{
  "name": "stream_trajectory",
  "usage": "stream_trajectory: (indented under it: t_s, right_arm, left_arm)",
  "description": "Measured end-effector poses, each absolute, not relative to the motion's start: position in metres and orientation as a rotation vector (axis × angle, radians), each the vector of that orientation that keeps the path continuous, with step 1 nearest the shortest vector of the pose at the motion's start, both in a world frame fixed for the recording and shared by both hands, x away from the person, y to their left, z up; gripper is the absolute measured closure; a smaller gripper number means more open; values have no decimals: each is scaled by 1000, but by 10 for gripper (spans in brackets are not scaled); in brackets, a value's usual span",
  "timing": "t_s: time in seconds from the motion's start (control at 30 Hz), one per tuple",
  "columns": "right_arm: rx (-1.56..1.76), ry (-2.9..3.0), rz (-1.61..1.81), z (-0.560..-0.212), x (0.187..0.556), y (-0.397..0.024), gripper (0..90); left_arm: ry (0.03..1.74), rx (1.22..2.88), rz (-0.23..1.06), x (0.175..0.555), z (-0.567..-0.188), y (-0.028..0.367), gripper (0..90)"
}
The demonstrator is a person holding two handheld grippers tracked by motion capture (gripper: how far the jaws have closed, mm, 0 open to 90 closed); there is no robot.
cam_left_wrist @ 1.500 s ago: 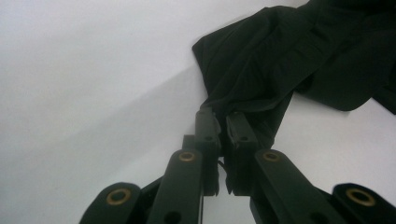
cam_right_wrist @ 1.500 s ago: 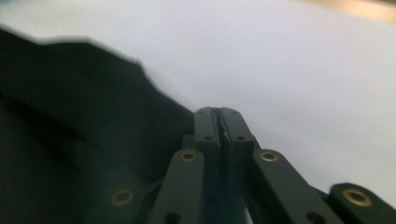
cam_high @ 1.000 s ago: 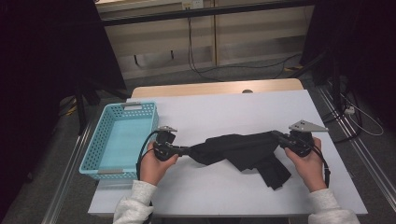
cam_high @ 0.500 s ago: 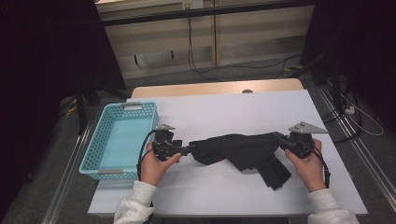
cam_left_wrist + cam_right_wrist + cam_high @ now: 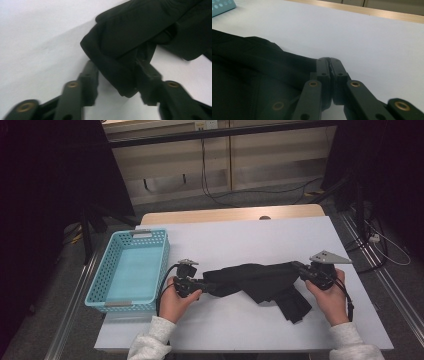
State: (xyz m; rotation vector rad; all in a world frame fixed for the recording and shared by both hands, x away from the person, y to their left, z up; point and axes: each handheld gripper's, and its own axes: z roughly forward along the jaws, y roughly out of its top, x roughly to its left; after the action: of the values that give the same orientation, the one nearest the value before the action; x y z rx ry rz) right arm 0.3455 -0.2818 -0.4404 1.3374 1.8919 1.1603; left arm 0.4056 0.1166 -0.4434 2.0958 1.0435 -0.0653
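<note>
A black garment point(image 5: 260, 280) lies stretched across the white table point(image 5: 250, 240). My left gripper point(image 5: 207, 285) points at its left end. In the left gripper view the jaws point(image 5: 116, 75) stand apart around a folded edge of the garment point(image 5: 130, 37). They have just been closing, and a gap remains at one fingertip point(image 5: 88, 72). My right gripper point(image 5: 296, 266) is at the garment's right end. In the right gripper view its jaws point(image 5: 330, 61) are pressed together on the edge of the cloth point(image 5: 249, 65).
A light blue plastic basket point(image 5: 107, 285) stands at the table's left edge with nothing in it. A loose flap of the garment point(image 5: 295, 307) lies toward the front edge. Bare white tabletop stretches behind the garment, and a wooden strip point(image 5: 230, 214) runs along the far edge.
The left hand has shifted slightly to the right at the garment's left end. The right hand and the garment have kept still.
</note>
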Motion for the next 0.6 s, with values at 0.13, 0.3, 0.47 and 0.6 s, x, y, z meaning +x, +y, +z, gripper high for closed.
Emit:
stream_trajectory:
  t_s: [0.13,0.3,0.47,0.6]
  right_arm:
    - [1349,1885,1171,-441,346,-282,864]
    - [1333,1886,1174,-440,345,-282,864]
    - [1331,1876,1201,-439,345,-284,864]
    - [1312,1881,1216,-438,344,-282,864]
  left_arm:
    - [1016,2104,-73,405,-442,116,679]
    - [993,2109,-79,405,-438,116,797]
    - [992,2076,-91,406,-429,122,832]
    - [994,2051,-90,409,-421,132,838]
